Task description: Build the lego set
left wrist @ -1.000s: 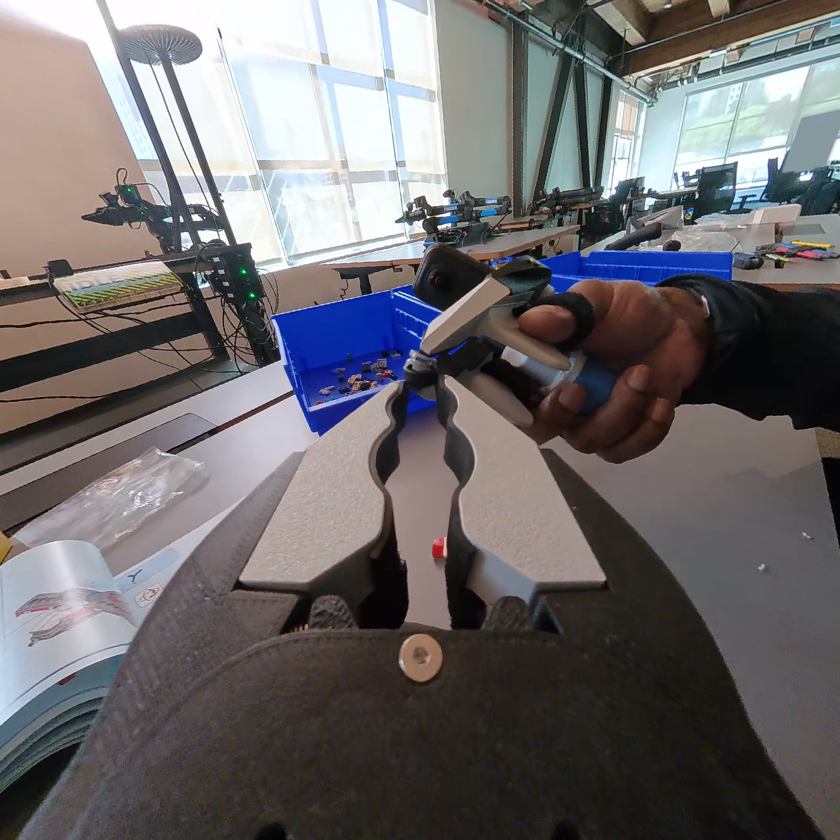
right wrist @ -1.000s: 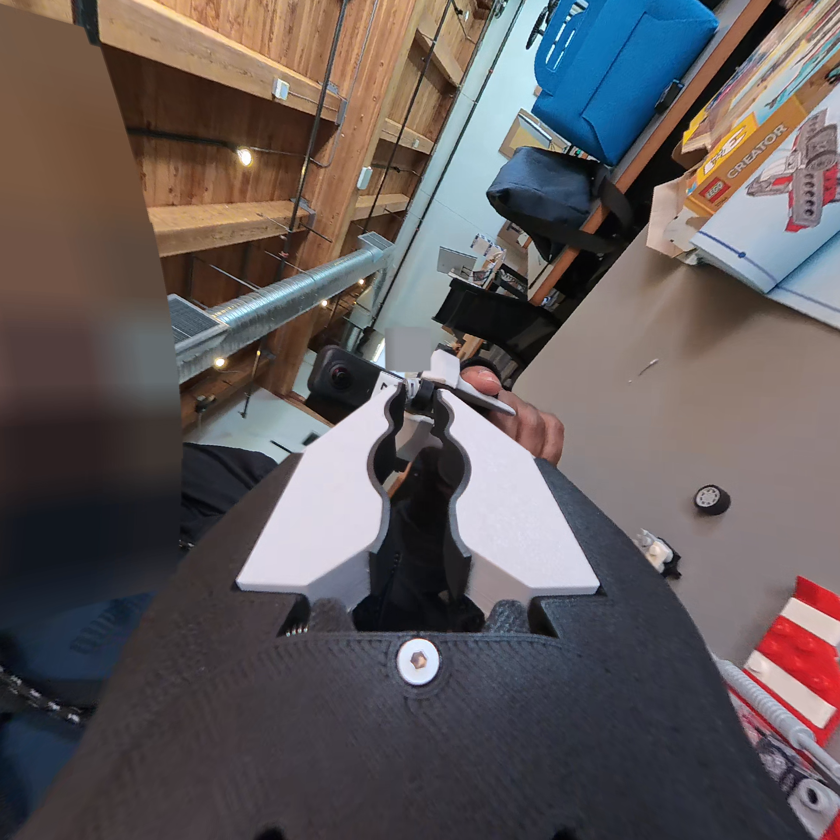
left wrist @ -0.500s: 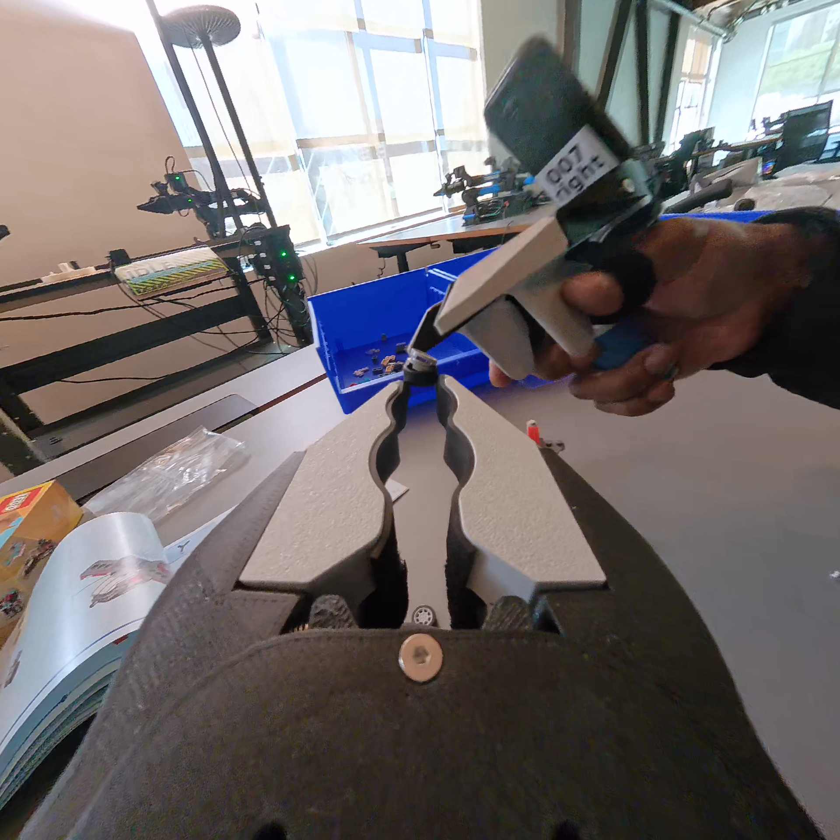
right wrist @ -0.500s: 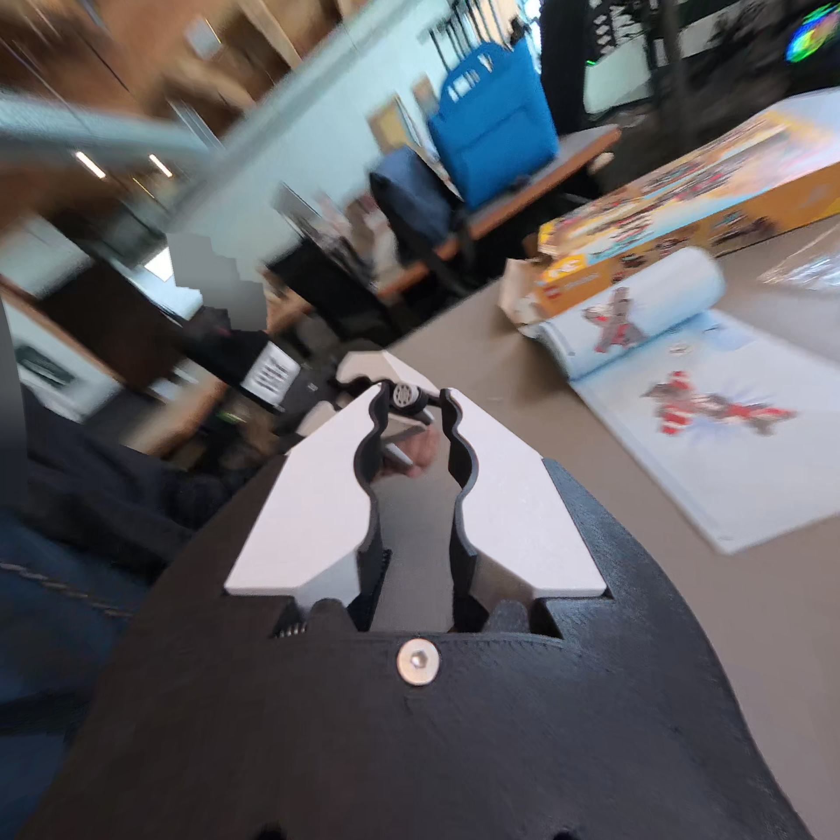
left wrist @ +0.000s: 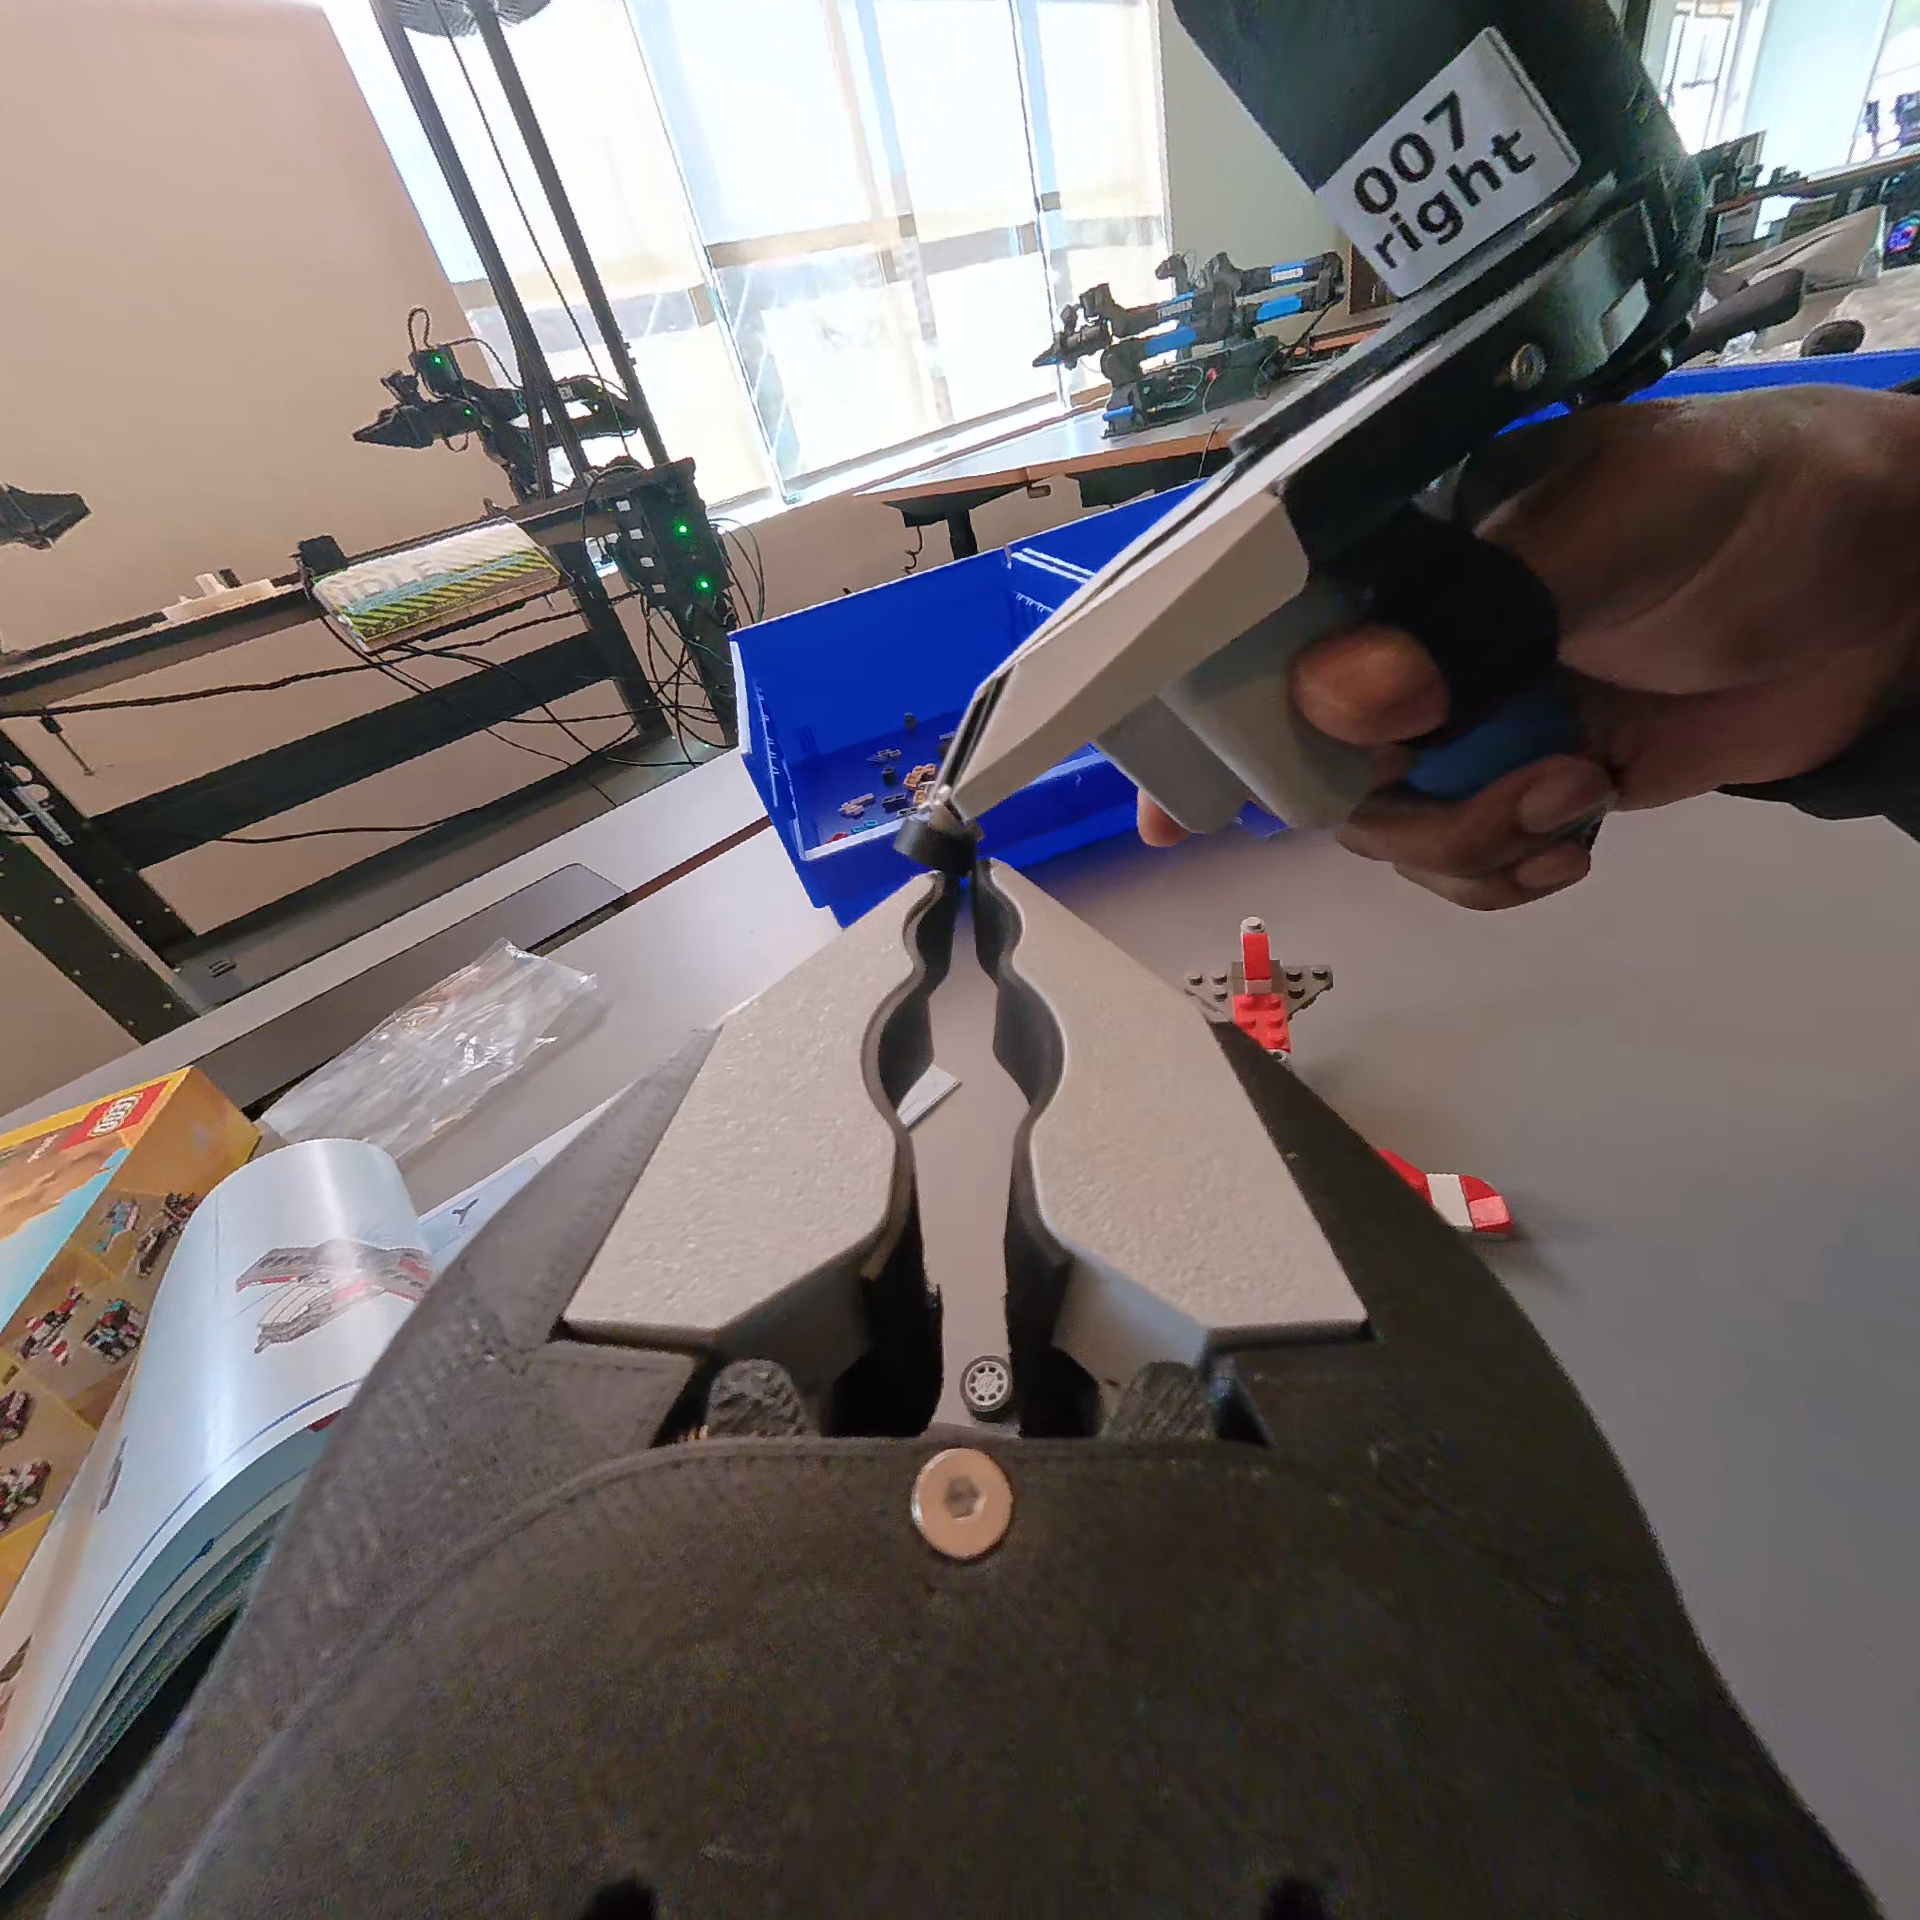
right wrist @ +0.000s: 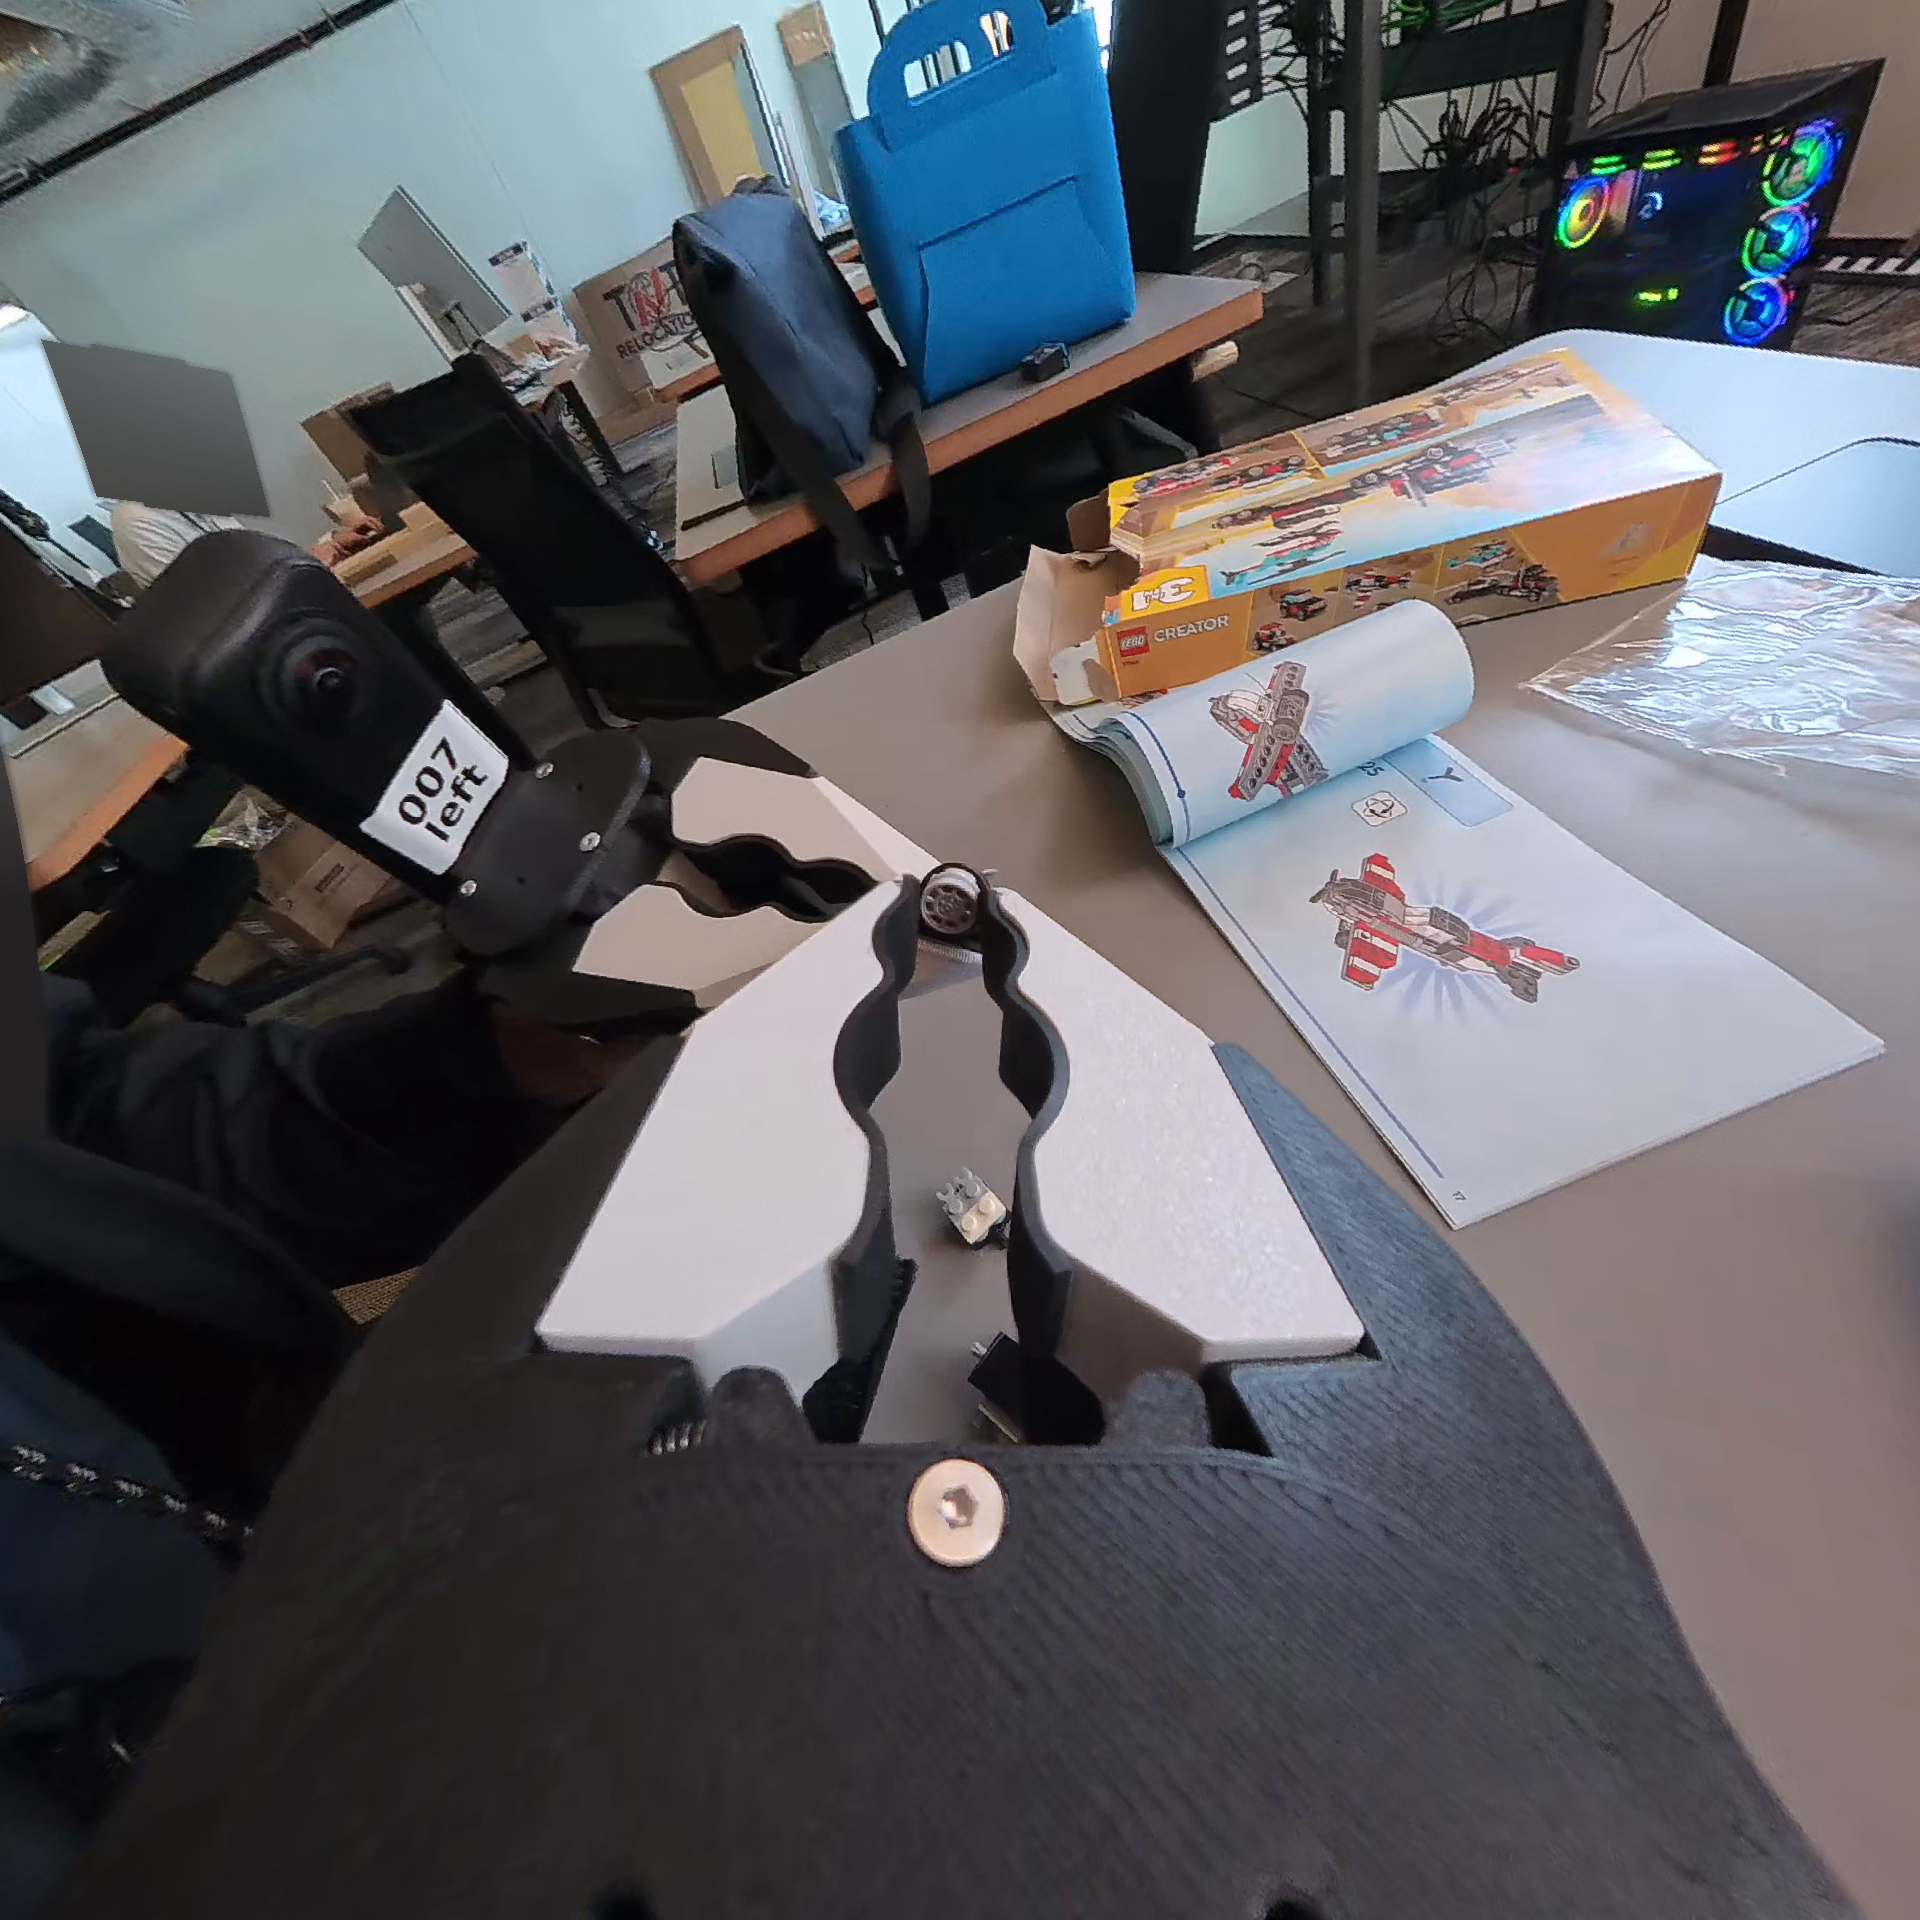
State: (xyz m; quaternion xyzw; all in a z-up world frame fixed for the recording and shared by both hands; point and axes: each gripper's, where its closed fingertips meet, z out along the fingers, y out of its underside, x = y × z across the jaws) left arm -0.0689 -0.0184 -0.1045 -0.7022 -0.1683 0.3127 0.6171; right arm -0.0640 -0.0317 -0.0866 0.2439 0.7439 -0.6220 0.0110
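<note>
My right gripper [right wrist: 954, 906] is shut on a small wheel [right wrist: 948, 902] with a black tyre and grey hub, held above the grey table [right wrist: 1558, 1351]. In the left wrist view it reaches in from the upper right with the wheel [left wrist: 935, 836] at its tips. My left gripper [left wrist: 961, 881] has its jaws nearly together, tips right against the wheel. Whether anything sits between them is hidden. In the right wrist view the left gripper [right wrist: 878, 883] comes in from the left.
A second wheel [left wrist: 985, 1384], a red and grey plane part [left wrist: 1259, 987] and a red-white piece [left wrist: 1455, 1205] lie on the table. A blue bin [left wrist: 883, 665] stands behind. The booklet [right wrist: 1455, 935], box [right wrist: 1403, 520], plastic bag [right wrist: 1745, 665] and small bricks [right wrist: 971, 1210] lie nearby. Less than 4 cm separates the two grippers' tips.
The right gripper has swung from pointing up at the ceiling to looking over the table, still holding the wheel. The left gripper's jaws have narrowed and its tips have met the wheel.
</note>
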